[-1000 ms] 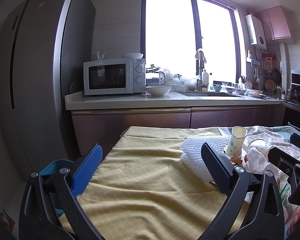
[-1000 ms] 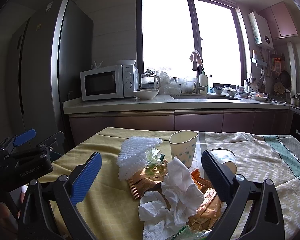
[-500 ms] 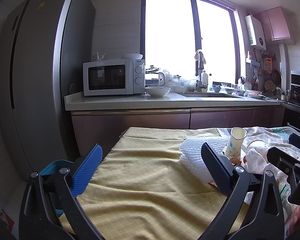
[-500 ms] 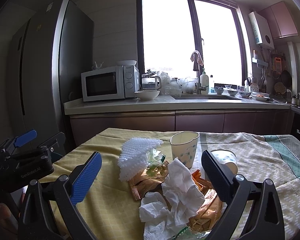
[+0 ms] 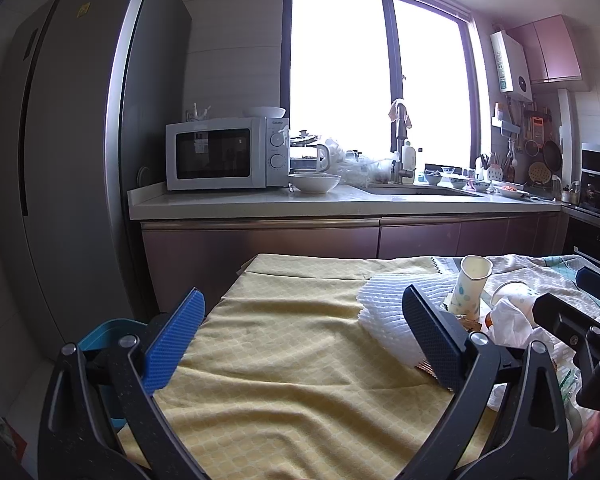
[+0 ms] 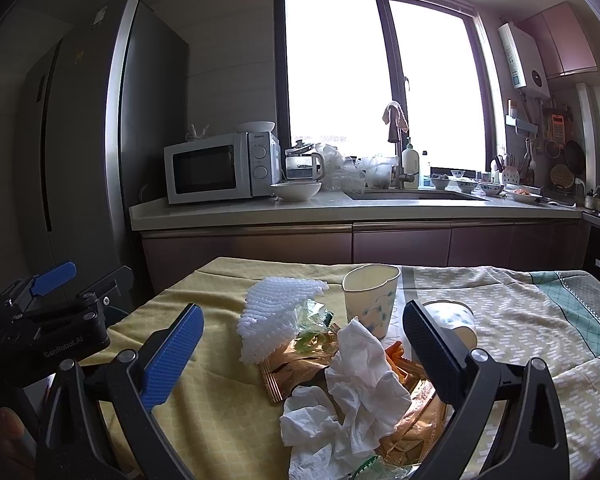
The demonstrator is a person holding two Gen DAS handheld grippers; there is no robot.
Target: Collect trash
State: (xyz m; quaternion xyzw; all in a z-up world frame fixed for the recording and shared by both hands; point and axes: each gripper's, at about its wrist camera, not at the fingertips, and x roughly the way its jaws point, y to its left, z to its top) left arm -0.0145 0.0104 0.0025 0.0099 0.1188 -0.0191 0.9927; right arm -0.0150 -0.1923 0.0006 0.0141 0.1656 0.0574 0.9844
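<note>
A trash pile lies on the cloth-covered table (image 6: 220, 420): crumpled white tissues (image 6: 360, 384), golden snack wrappers (image 6: 296, 368), a green wrapper (image 6: 312, 316), white foam netting (image 6: 272, 312), an upright paper cup (image 6: 370, 300) and a tipped cup (image 6: 452, 316). My right gripper (image 6: 300, 352) is open, hovering over the tissues. My left gripper (image 5: 304, 340) is open and empty over bare yellow cloth, left of the foam netting (image 5: 384, 312) and the cup (image 5: 470, 288). A blue bin (image 5: 104, 332) stands on the floor at the table's left.
A kitchen counter (image 6: 340, 208) with a microwave (image 6: 220, 168), bowl (image 6: 296, 190) and sink runs behind the table. A tall fridge (image 5: 60, 160) stands at the left. The right gripper's body shows at the right edge of the left wrist view (image 5: 572, 328).
Almost nothing differs. The right wrist view has shifted slightly; both grippers stay open and hold nothing.
</note>
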